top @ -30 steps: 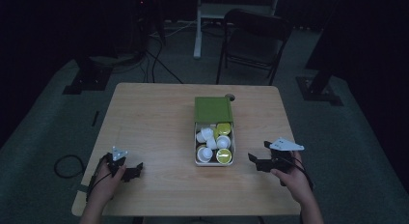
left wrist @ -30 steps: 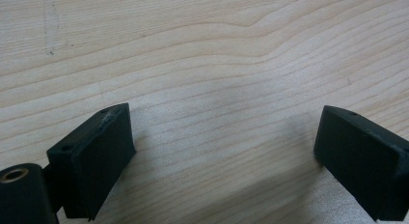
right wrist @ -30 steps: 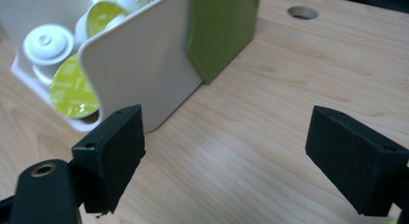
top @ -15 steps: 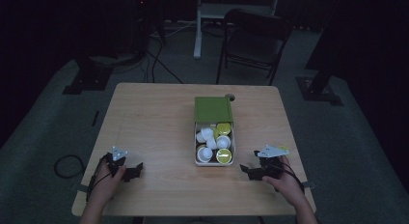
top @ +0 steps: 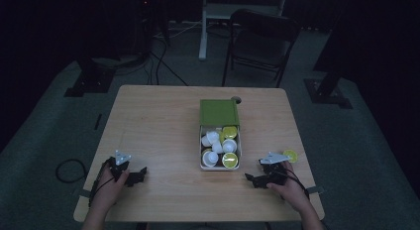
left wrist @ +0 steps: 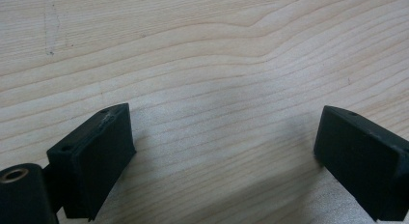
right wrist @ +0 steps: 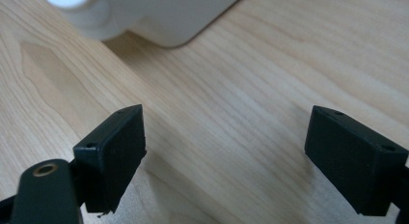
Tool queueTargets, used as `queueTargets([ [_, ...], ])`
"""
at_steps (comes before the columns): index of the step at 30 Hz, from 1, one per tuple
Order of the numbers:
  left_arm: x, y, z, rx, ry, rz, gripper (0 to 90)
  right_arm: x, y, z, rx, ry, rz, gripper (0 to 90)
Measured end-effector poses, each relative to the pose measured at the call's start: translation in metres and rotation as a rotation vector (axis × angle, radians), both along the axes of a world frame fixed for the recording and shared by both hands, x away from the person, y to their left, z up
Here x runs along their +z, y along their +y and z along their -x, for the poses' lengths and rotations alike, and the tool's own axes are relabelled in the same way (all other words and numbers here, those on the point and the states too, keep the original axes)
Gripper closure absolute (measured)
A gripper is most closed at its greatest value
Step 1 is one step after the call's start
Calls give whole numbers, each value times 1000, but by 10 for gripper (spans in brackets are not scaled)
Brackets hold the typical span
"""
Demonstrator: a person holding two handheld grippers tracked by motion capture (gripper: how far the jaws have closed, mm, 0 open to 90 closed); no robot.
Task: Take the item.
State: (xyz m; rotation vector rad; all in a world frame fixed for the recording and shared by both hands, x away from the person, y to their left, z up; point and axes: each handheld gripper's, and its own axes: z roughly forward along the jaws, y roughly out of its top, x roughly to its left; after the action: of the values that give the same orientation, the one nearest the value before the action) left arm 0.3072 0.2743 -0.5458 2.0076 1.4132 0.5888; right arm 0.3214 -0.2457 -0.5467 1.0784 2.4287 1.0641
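On the wooden table (top: 163,121), a white tray (top: 219,166) sits just past centre, a green lid (top: 219,112) lying at its twelve o'clock end. Inside are white cups (top: 212,139) and yellow-topped cups (top: 230,160). One yellow cup (top: 290,155) stands alone on the table at the tray's three o'clock, just beside the right claw (top: 253,179). That claw rests low at the tray's four o'clock, released, with bare wood between its jaws. The left claw (top: 139,174) lies at eight o'clock, well apart from the tray, likewise released over bare wood.
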Motion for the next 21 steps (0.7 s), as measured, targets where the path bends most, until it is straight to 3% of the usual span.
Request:
queueTargets([
  [5, 0, 0, 0, 0, 0, 0, 70, -1, 0, -1, -10, 4, -4, 149],
  [9, 0, 0, 0, 0, 0, 0, 71, -3, 1, 1, -2, -27, 26, 131],
  [21, 0, 0, 1, -13, -1, -1, 71, -4, 2, 0, -21, -26, 25, 125],
])
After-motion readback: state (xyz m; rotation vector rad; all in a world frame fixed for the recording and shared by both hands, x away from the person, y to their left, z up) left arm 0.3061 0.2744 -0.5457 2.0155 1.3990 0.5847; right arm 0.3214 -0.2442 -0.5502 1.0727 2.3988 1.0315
